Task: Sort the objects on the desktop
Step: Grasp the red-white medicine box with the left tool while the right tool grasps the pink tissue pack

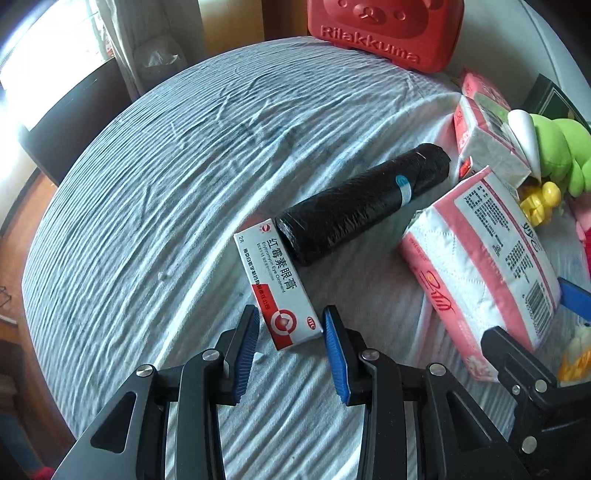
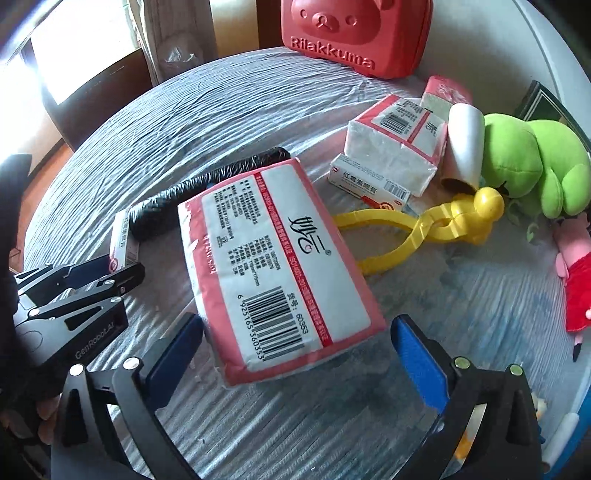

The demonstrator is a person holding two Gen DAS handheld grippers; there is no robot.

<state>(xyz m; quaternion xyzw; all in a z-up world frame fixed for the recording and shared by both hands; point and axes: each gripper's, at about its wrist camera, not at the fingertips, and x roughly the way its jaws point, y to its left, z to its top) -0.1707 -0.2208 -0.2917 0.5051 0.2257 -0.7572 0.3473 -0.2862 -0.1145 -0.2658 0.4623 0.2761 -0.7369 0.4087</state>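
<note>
My left gripper [image 1: 290,325] is open, its blue pads on either side of the near end of a white and red eye ointment box [image 1: 277,284] on the striped cloth. A black roll of bags [image 1: 364,203] lies just behind the box. My right gripper [image 2: 295,339] is open wide around the near end of a pink and white tissue pack [image 2: 273,266], which also shows in the left wrist view [image 1: 480,266]. Neither gripper touches its object as far as I can see.
A red Rilakkuma case [image 2: 354,33] stands at the back. A second tissue pack [image 2: 395,144], a second ointment box [image 2: 369,182], yellow tongs [image 2: 424,225], a white cup [image 2: 463,144], a green plush [image 2: 535,162] and a pink plush [image 2: 576,273] crowd the right.
</note>
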